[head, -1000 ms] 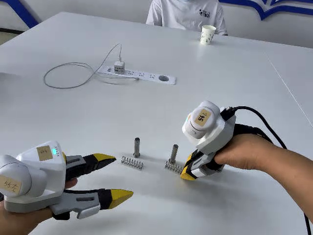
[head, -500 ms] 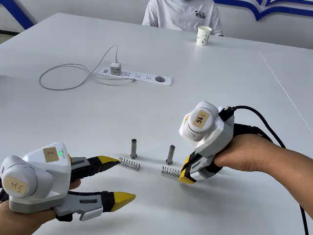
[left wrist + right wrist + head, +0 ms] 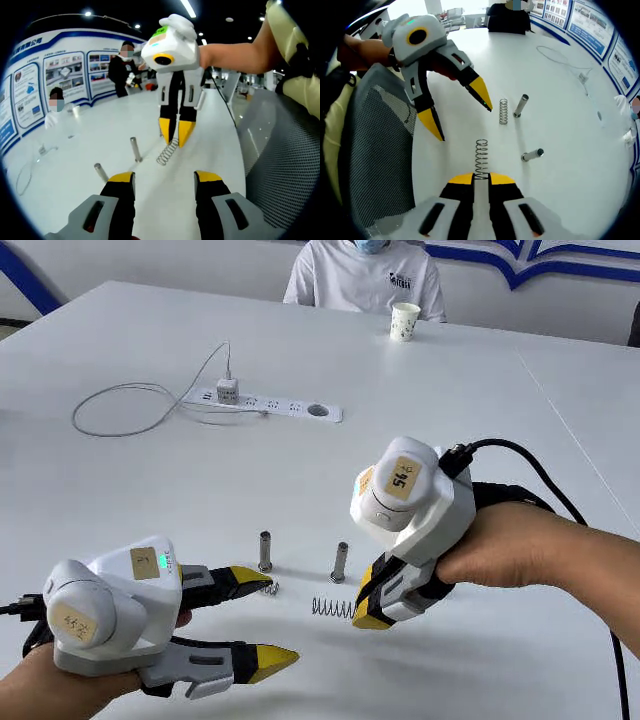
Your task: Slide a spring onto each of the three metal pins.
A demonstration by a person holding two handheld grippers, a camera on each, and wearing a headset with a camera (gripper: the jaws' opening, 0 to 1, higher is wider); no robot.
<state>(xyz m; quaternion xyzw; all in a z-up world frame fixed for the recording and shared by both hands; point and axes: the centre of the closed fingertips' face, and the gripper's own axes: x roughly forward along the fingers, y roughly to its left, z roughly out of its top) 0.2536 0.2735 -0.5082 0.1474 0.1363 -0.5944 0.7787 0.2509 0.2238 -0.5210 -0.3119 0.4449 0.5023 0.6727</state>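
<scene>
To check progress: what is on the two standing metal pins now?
Nothing: the left pin and the right pin stand bare. One spring lies beside the left pin, partly covered by the left gripper. The right gripper grips the other spring by its end.

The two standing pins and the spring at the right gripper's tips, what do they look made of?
Pins: likely steel, with a dull grey satin finish and soft highlights down their sides. Spring: probably steel wire, thin and bright, glinting along its coils.

Open table [image 3: 480, 440] surrounds both upright pins [image 3: 340, 562]; a loose spring [image 3: 503, 111] seemingly touches one.
</scene>
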